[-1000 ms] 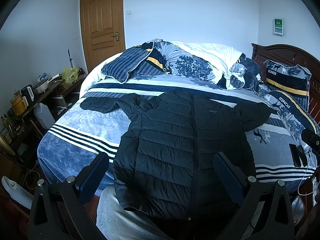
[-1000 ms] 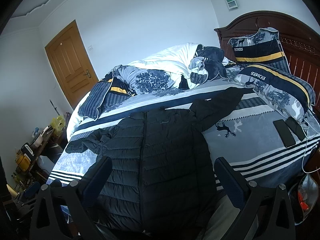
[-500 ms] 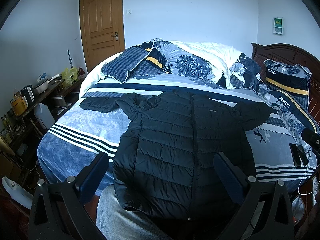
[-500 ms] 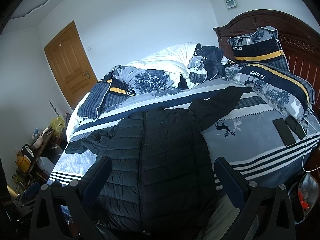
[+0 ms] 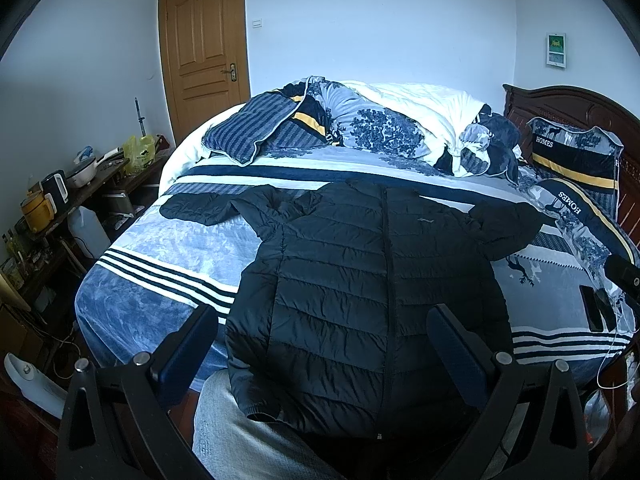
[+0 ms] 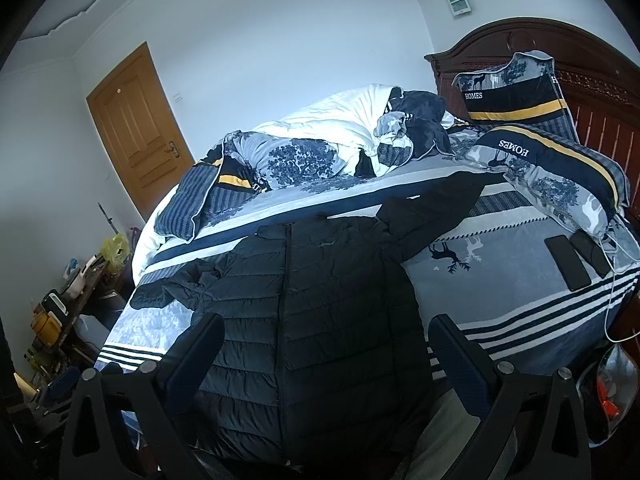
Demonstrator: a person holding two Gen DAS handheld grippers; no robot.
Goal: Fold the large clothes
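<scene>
On bed point(image 5: 168, 264), unfolded black jacket point(image 5: 372, 280)

A wooden door point(image 5: 204, 60) is seen shut in the far wall. A rumpled duvet point(image 5: 384, 128) is heaped at the far side of the bed point(image 5: 168, 256), and two "HOMES" pillows point(image 6: 516, 96) are propped by the headboard point(image 6: 592, 64). Two phones point(image 6: 568, 256) lie side by side. A cluttered desk point(image 5: 72, 196) stands at the left.

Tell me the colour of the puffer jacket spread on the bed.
Black, with horizontal quilting; the puffer jacket shows best in the left wrist view.
</scene>
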